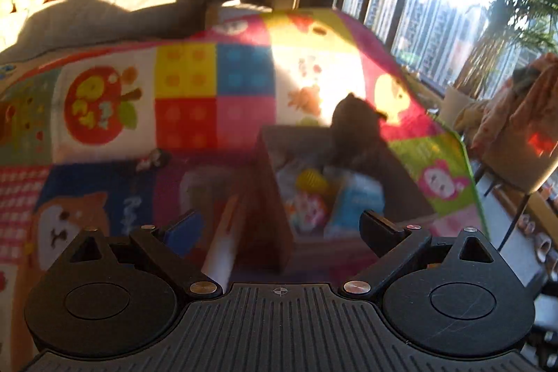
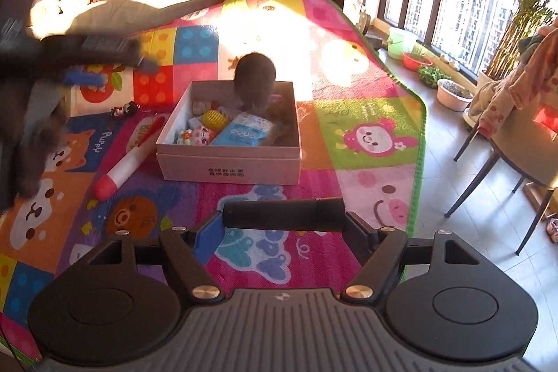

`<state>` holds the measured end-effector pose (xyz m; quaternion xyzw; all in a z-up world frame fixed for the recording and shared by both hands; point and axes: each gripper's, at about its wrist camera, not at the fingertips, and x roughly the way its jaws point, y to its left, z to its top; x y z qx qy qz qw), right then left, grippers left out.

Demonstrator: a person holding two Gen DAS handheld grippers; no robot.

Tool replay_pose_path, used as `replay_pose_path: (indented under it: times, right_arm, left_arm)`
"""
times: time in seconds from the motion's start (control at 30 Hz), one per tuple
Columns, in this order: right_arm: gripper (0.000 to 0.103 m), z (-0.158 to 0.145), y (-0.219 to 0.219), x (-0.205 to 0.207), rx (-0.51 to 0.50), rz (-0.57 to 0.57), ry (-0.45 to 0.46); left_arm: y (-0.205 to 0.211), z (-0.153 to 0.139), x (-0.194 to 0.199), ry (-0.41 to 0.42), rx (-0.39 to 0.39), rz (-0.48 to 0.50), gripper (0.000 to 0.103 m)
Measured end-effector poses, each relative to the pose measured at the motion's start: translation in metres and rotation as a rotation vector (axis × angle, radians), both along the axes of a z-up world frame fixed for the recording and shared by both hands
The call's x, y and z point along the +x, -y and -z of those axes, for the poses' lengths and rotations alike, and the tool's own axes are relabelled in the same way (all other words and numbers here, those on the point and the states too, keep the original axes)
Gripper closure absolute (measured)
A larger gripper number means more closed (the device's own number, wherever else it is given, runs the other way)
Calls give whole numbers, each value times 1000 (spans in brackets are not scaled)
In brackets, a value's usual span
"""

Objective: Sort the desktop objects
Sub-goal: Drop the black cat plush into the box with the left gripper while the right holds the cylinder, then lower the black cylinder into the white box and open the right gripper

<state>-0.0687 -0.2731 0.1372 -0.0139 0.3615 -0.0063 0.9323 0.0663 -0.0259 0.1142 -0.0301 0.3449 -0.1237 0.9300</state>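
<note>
I count one open cardboard box (image 2: 228, 159) on the colourful play mat (image 2: 348, 114), one big white marker pen with a red cap (image 2: 129, 156) lying just left of the box, one small keychain figure (image 2: 125, 108) farther left, and one dark rounded shape (image 2: 256, 77) at the box's far wall, too blurred for me to name. Inside the box I make out one yellow ridged ball (image 2: 213, 118), one blue packet (image 2: 244, 129) and a few small toys I cannot separate. My right gripper (image 2: 282, 229) is clenched on one black cylinder (image 2: 284, 215), which lies crosswise between the fingers, matte, with a slightly wider section at its right end; it hangs over the mat, near of the box. My left gripper (image 1: 279, 225) stands wide open and holds nothing; through its blurred view the box (image 1: 275, 197) sits straight ahead between the fingers, with the marker pen (image 1: 223, 243) low beside the left finger. From the right wrist view, that left gripper (image 2: 137, 58) is a dark smear high over the mat's left side.
</note>
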Motion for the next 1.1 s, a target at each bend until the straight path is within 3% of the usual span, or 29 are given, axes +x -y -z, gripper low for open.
replay_pose_path:
  times: [0.17,0.3,0.4,0.6,0.7,0.8,0.9,1.0,1.1]
  right_arm:
    - [29,10,-4,21,24,9,-36]
    - [29,-4,-7,48,21,31,10]
    - [29,-22,-16,67,13,29,57]
    - [29,-63,-39,115,-4,34,184]
    - [22,-71,-45,140,17,40,151]
    - [16,-74,-46,133,63,43,177]
    - [13,-57,-48,117,93,53,142]
    - [13,-15,-59,102,63,71,42]
    - [13,35,-73,85,46,72,-79]
  left_arm:
    - [-27,51,-55,-108,98,1,2]
    - [-53,65,-88,-152,83,-44,2]
    - [-69,59,-101,-168,38,-74,2]
    - [-88,32,-106,-121,-14,-122,0]
    - [-99,30,-103,-115,-21,-169,0]
    - [-105,44,-100,-128,6,-213,0]
    - [-111,67,-97,-152,41,-233,0]
    - [-118,88,-94,-177,77,-228,0]
    - [-124,92,-97,-135,108,-166,0]
